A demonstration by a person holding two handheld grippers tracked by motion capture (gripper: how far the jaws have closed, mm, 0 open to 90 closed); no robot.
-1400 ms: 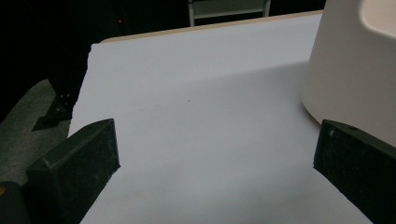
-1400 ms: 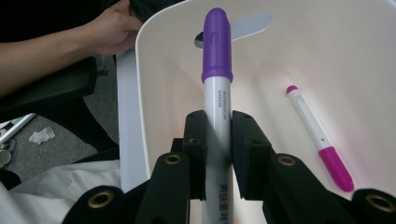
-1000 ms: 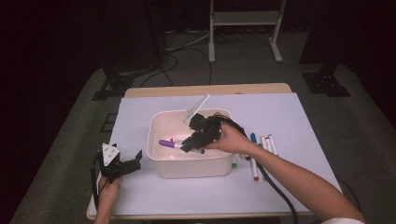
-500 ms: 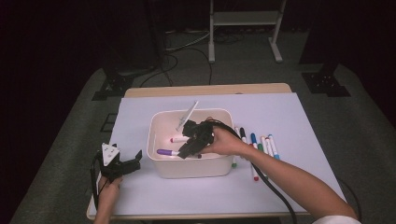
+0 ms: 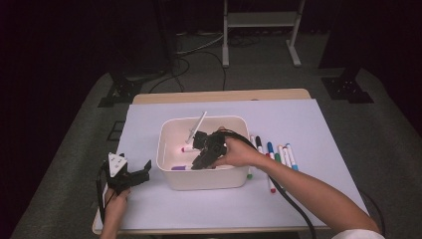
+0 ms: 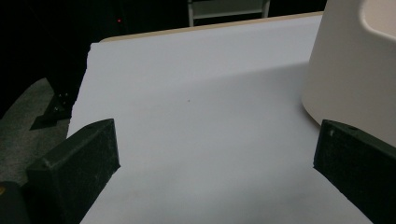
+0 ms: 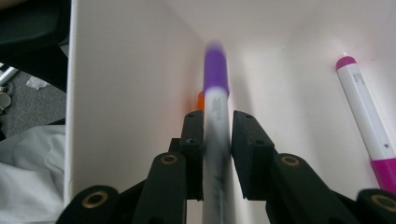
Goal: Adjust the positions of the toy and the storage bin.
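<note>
My right gripper (image 5: 197, 163) reaches down inside the white bin (image 5: 199, 180), tips near its floor. Between its jaws is a purple-capped marker (image 7: 215, 107), blurred while the jaws look sharp. The jaws have just been opening, and a thin gap shows at the right pad, so the pads no longer press it. The marker's purple cap (image 5: 179, 168) pokes out left of the tips. A pink marker (image 7: 369, 135) lies on the bin floor. My left gripper (image 5: 130, 175) rests open on the mat left of the bin, nothing between its jaws (image 6: 215, 158).
A white marker (image 5: 196, 128) leans on the bin's far rim. Several markers (image 5: 278, 154) lie in a row on the mat right of the bin. An orange tip (image 7: 201, 99) shows beyond the left jaw. The bin wall (image 6: 355, 70) stands close to the left gripper's right jaw.
The right gripper sank deeper into the bin with the purple marker, toward the near wall. The white marker slid lower along the far rim. The left gripper stayed put.
</note>
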